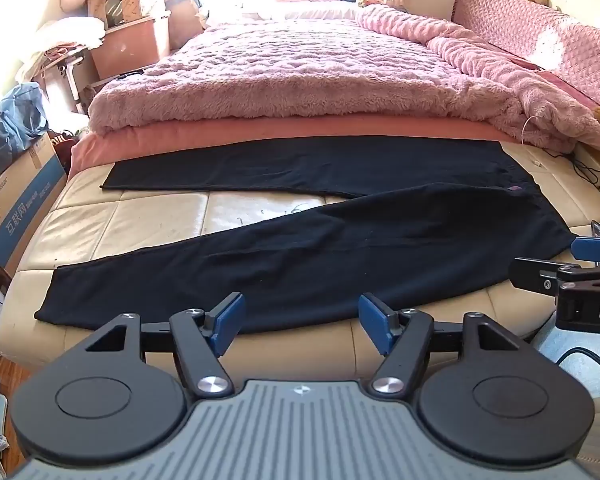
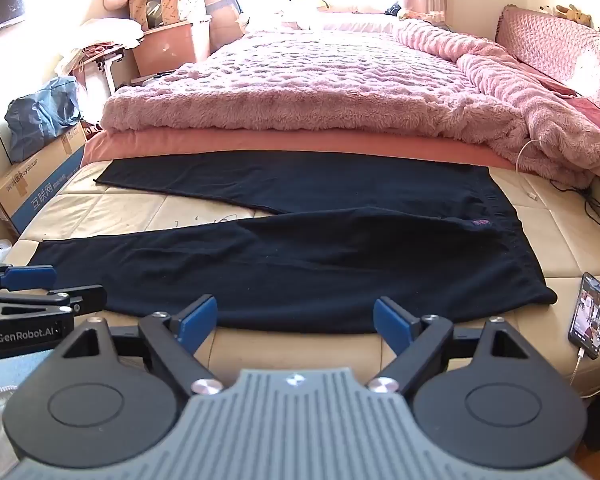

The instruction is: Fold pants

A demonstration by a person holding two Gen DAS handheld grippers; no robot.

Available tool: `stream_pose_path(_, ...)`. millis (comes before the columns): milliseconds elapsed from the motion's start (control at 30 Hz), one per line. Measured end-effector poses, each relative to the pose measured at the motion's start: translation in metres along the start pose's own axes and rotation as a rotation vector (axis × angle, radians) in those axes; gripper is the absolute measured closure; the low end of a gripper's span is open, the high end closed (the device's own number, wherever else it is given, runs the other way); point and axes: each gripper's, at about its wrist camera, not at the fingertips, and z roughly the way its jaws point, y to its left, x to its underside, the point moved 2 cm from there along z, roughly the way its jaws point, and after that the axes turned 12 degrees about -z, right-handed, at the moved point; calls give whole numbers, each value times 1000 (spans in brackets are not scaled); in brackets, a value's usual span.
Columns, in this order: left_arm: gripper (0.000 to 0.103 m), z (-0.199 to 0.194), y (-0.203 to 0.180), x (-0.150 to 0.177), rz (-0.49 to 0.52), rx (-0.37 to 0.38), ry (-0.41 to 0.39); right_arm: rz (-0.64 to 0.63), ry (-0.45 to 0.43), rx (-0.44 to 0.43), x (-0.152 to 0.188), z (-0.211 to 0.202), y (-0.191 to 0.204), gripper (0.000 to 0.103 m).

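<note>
Pants (image 1: 308,240) lie flat and unfolded on the bed's cream end (image 1: 148,216) (legs splayed apart); my left gripper (image 1: 300,322) and right gripper (image 2: 294,322) hover spread and empty, so every fold remains.

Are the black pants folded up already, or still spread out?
Spread out. The black pants lie flat on the bed, both legs apart in a V, waistband to the right. No fold shows yet.
</note>
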Motion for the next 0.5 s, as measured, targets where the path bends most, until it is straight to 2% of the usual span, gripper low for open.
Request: stream_pose_path(500,26,1,-1,1,-6,0,7,-2,5,-8,0,2,0,21)
